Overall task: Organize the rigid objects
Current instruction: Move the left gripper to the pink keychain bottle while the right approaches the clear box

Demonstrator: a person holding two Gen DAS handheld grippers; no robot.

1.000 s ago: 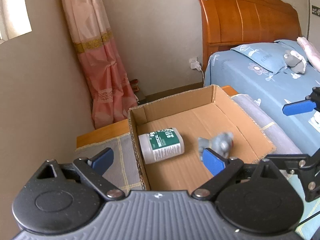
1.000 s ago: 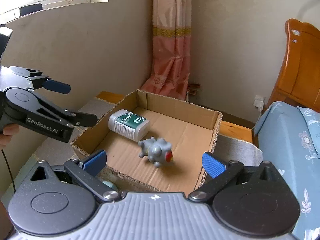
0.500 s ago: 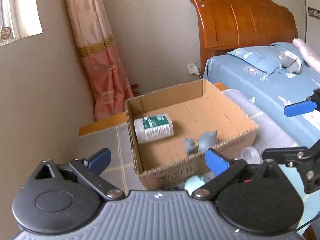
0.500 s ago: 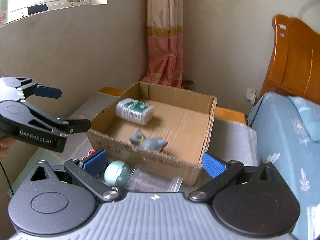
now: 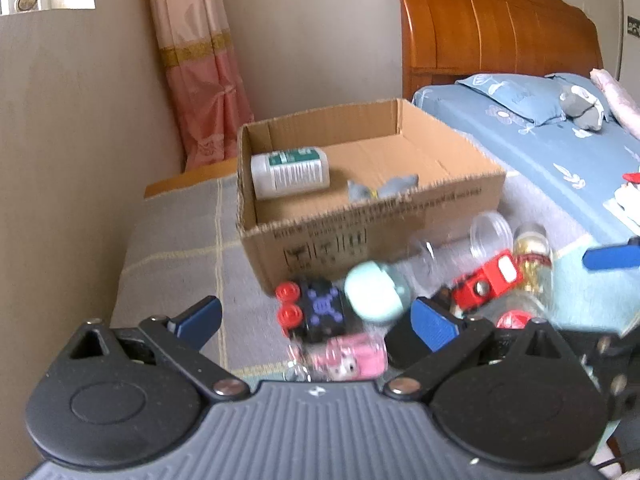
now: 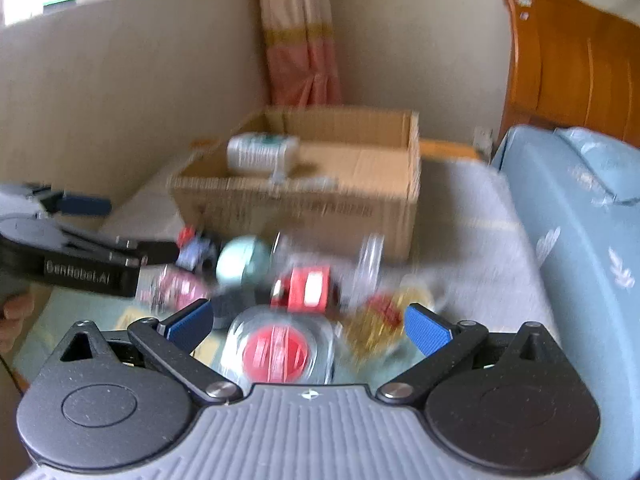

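Both grippers empty, fingers spread wide; left gripper (image 5: 316, 320), right gripper (image 6: 308, 326). Cardboard box (image 5: 360, 236) at the bench's far edge holds a white bottle (image 5: 290, 172) and grey toy (image 5: 384, 190); loose items heaped at its near wall. Red-capped clear container (image 6: 276, 346) lies directly ahead between the right fingers, cap toward camera; right is nearer.
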